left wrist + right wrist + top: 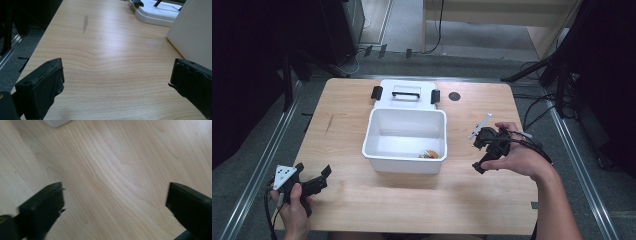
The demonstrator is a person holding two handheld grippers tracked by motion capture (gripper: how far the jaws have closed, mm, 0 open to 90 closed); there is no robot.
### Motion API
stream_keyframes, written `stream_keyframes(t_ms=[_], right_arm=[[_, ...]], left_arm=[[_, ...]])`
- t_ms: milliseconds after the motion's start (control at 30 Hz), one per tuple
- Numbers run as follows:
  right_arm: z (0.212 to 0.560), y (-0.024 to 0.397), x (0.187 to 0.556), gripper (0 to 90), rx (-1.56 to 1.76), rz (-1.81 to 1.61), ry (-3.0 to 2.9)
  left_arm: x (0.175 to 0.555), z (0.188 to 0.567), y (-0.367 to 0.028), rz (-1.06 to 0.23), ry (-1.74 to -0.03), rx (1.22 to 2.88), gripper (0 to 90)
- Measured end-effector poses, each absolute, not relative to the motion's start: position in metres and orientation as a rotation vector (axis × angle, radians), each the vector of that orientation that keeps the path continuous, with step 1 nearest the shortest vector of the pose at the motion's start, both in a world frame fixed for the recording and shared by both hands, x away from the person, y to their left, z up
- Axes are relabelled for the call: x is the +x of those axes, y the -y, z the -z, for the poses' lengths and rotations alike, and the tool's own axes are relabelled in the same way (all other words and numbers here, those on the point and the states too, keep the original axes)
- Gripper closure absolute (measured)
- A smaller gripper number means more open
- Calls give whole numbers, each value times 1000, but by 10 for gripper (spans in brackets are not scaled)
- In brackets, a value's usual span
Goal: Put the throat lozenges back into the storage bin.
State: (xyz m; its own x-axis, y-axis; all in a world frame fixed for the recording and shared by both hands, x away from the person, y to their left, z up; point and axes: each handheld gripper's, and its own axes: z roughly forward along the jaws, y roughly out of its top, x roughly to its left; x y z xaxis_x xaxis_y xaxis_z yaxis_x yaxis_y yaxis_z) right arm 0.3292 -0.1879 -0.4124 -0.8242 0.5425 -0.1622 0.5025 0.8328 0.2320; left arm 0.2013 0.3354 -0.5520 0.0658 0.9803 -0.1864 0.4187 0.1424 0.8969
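Right gripper (pixel 477 155): jaws spread wide, nothing between them, above bare surface (pixel 492 195) just right of the bin.
Left gripper (pixel 323 176): jaws apart, empty, near the surface's front-left corner.
Bin (pixel 404 161): white, open, mid-surface, long axis left to right.
Lid (pixel 404 92): flat behind the bin, by the far edge.

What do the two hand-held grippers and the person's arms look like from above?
Both are black with two blocky jaws. The left hand-held gripper carries a grey three-cornered plate and a dark cable; the right hand-held gripper has a pale plate and black cables. The forearms are bare, no sleeves visible.
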Motion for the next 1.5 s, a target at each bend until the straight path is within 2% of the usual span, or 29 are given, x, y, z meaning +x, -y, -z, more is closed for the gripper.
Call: stream_keyframes(t_ms=[333,1067,1500], right_arm=[[431,227,317,0,995,-538,-2562],[504,302,261,2,1313,-1149,-1865],[536,351,217,0,1459,-1225,-1637]], left_arm=[[201,552,-336,-768,-1503,1424,0],[201,552,-336,-765,-1503,1424,0],[201,552,-336,-760,-1508,1426,0]])
